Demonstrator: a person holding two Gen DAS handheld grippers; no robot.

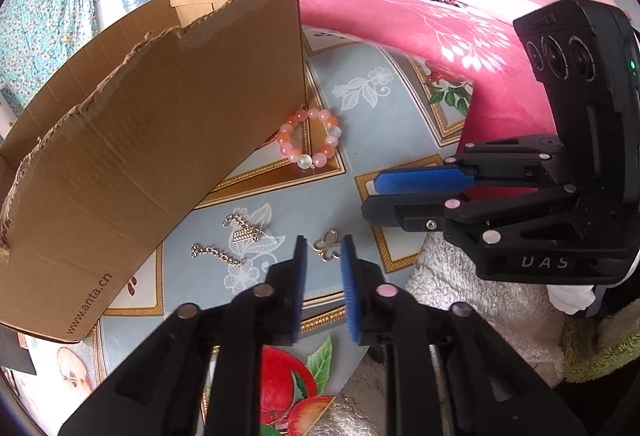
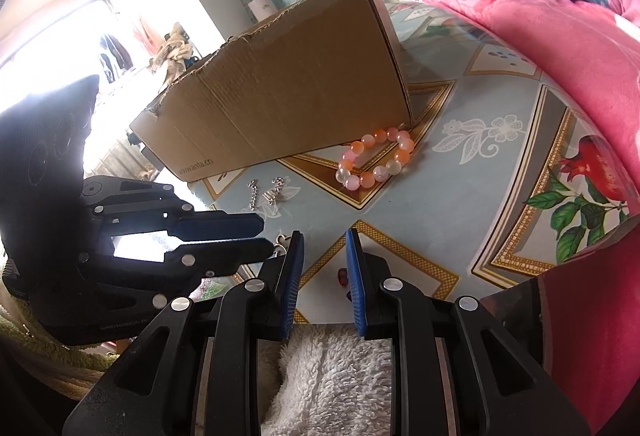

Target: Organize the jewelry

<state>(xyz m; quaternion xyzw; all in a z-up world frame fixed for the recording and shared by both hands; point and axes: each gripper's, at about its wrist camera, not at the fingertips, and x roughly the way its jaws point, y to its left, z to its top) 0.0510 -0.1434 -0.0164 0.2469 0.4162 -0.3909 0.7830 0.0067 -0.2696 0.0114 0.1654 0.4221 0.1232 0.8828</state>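
Blue-padded left fingers [image 1: 324, 256] slightly parted, holding nothing

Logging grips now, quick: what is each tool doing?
Left tool: open, holding nothing; gold butterfly charm lies just beyond its tips.
Right tool: open, empty.

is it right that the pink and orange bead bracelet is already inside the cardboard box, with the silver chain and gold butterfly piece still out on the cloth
Not quite. The bead bracelet lies outside the cardboard box, on the cloth by its corner, as the left wrist view shows. The silver chain and gold butterfly piece are out there too.
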